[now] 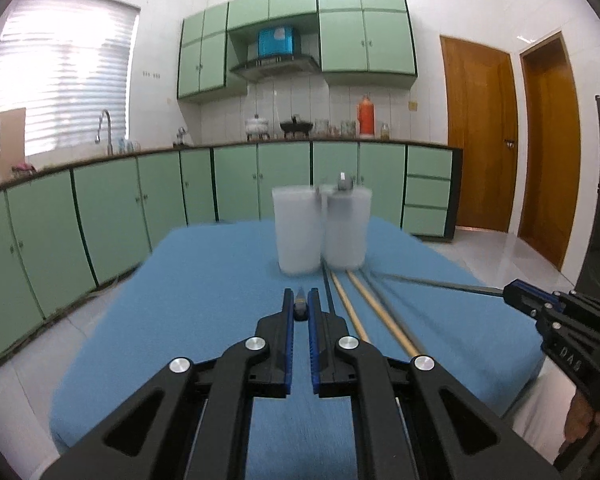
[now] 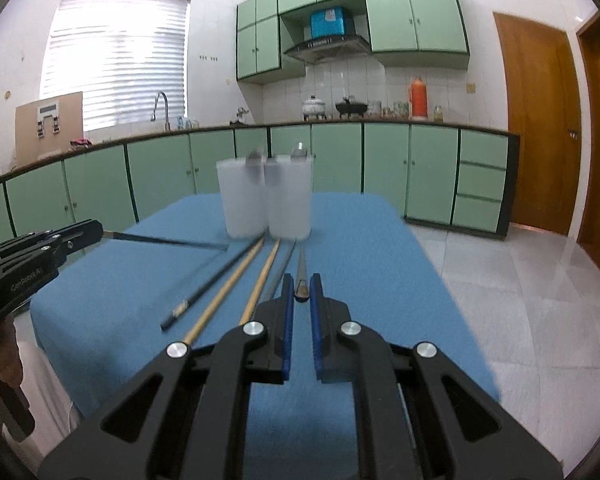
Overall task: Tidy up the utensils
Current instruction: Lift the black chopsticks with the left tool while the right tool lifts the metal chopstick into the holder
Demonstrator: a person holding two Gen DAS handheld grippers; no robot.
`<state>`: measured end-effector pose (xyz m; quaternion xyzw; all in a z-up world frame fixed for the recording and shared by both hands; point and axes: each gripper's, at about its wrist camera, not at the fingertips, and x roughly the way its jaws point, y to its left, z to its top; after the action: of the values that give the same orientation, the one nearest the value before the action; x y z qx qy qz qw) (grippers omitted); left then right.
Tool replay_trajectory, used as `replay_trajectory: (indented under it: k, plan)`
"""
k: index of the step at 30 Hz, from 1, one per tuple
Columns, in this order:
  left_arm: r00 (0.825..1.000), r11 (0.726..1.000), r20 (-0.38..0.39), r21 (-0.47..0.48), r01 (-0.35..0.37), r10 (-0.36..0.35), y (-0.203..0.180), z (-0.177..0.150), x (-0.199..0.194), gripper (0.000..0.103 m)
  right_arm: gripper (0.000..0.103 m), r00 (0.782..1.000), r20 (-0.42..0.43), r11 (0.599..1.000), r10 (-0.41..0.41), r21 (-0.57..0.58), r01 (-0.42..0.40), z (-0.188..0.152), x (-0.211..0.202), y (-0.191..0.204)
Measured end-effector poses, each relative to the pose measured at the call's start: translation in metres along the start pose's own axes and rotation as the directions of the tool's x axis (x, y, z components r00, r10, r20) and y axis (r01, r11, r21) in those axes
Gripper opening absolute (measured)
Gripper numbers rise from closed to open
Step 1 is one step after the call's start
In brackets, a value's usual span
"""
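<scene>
Two frosted white cups (image 1: pixel 298 230) (image 1: pixel 346 228) stand side by side at the far end of the blue table (image 1: pixel 204 300); a spoon head (image 1: pixel 343 184) sticks out of the right one. My left gripper (image 1: pixel 300 309) is shut on a dark chopstick (image 2: pixel 168 241), held above the table. My right gripper (image 2: pixel 301 291) is shut on a grey metal chopstick (image 2: pixel 301 268) that points at the cups (image 2: pixel 242 200) (image 2: pixel 290 198). Two wooden chopsticks (image 2: pixel 236 284), a black one (image 2: pixel 216 280) and another grey one (image 2: pixel 280 270) lie on the cloth.
Green kitchen cabinets (image 1: pixel 100 216) and a counter run behind the table. Wooden doors (image 1: pixel 480 132) stand at the right. White tiled floor (image 2: pixel 520 300) lies right of the table.
</scene>
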<state>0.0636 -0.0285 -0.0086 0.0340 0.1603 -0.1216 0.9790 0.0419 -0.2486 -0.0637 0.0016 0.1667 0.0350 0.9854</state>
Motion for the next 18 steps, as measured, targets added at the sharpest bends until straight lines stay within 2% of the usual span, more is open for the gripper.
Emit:
replay_trajectory:
  k: [4,9,18]
  plan:
    - [0.999,1.0,0.051,0.014,-0.002,0.001,0.003,0.024,-0.007,0.007,0.007,0.999,0.026,1.0,0.026,0.014,-0.026,0.035,-0.003,-0.014]
    - [0.995,1.0,0.093,0.008,0.03,-0.031,0.007,0.056,-0.007,0.007,0.007,0.997,0.019,0.994,0.079,0.078,-0.08,0.07,0.0,-0.032]
    - [0.992,0.996,0.103,-0.021,0.082,-0.079,0.018,0.094,0.006,0.007,0.007,0.989,0.002,0.986,0.151,0.07,-0.151,0.128,0.009,-0.036]
